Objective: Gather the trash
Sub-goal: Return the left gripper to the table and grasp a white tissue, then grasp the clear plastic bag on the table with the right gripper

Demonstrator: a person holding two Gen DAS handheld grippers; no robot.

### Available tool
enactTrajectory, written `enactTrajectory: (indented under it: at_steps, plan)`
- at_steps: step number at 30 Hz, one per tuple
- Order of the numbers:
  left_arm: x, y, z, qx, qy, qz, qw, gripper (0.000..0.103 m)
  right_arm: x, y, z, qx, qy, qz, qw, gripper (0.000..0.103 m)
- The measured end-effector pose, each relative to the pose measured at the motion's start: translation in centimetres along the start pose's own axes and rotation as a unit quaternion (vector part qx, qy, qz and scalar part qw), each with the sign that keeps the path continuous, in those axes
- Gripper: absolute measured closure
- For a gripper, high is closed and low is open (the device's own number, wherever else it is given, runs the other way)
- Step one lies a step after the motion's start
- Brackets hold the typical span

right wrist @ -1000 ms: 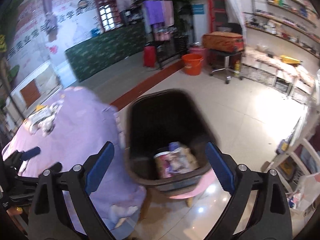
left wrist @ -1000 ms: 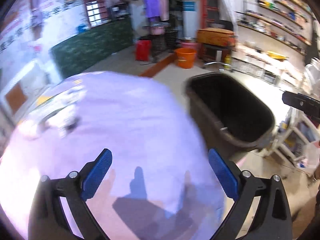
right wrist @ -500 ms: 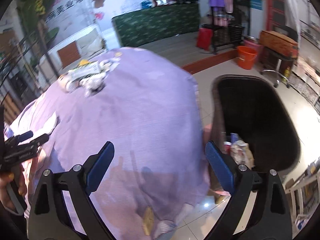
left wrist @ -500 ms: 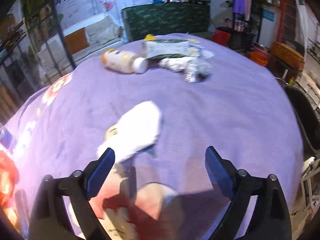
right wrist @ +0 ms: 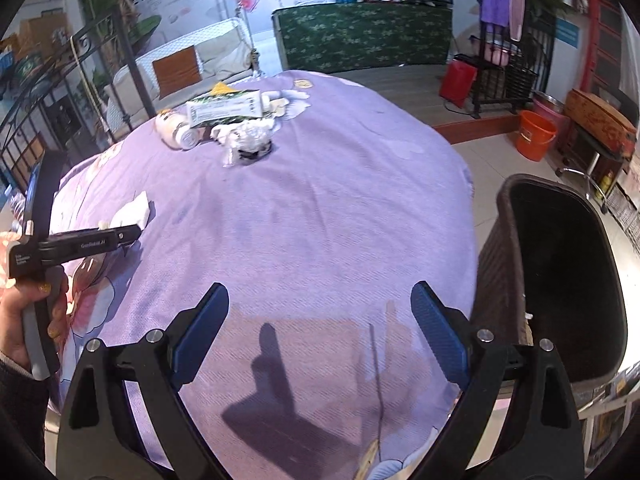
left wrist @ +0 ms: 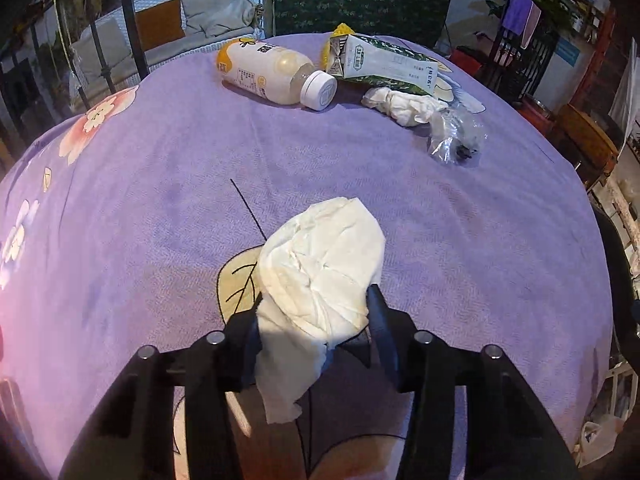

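Observation:
My left gripper [left wrist: 316,320] is shut on a crumpled white tissue [left wrist: 320,268] low over the purple tablecloth [left wrist: 160,200]; it also shows in the right wrist view [right wrist: 132,210]. At the far side lie a plastic bottle [left wrist: 276,74], a green-and-white carton [left wrist: 380,64], a crumpled white wad [left wrist: 404,106] and a clear plastic wrapper [left wrist: 456,136]. My right gripper [right wrist: 320,328] is open and empty above the table's near part. The dark trash bin [right wrist: 560,272] stands on the floor just right of the table.
The table's right edge drops to a tiled floor. An orange bucket [right wrist: 536,140], a red box [right wrist: 458,78] and a metal rack [right wrist: 504,76] stand beyond. A white bench [right wrist: 180,64] and black iron railing [right wrist: 128,64] stand behind the table.
My left gripper swung from the bin to the table and closed on the white tissue. My right gripper moved from over the bin to above the table, staying open.

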State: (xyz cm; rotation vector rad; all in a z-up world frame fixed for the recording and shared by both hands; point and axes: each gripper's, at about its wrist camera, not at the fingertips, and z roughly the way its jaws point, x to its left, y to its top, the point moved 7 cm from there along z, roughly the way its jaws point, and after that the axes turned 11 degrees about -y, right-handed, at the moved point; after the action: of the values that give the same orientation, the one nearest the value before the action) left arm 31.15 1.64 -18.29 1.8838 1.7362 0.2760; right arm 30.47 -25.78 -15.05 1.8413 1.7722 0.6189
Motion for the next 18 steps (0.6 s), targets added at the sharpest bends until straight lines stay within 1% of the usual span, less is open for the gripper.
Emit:
enactTrajectory:
  at_steps: [2,3,4,5,7,12,18]
  plan:
    - [-0.3,-0.2,-0.4,-0.005,-0.004,0.0,1.0,0.074,0.7,0.2,0.4,0.005,0.009,-0.004,1.0,0.012]
    - [-0.5,-0.3,-0.5,-0.008,-0.01,-0.001,0.9999,0.076,0.9,0.5,0.6,0.007,0.014,-0.005,1.0,0.012]
    - [-0.6,-0.4,-0.7,-0.01,-0.017,-0.003,0.9998,0.081,1.2,0.6,0.7,0.008,0.018,-0.007,1.0,0.012]
    - [-0.7,-0.5,-0.9,-0.012,-0.021,-0.004,0.9997,0.083,1.6,0.9,0.9,0.01,0.023,-0.01,1.0,0.012]
    - [-0.7,-0.6,-1.4,-0.021,-0.028,-0.008,0.9994,0.085,2.4,1.2,1.4,0.017,0.037,-0.015,0.999,0.012]
    - [-0.5,-0.5,-3.0,-0.041,-0.032,-0.02,0.9984,0.086,4.6,2.5,3.0,0.039,0.073,-0.019,0.996,0.012]
    - [-0.5,-0.3,-4.3,-0.058,-0.037,-0.024,0.9973,0.086,7.4,5.9,6.0,0.06,0.094,-0.032,0.993,0.012]
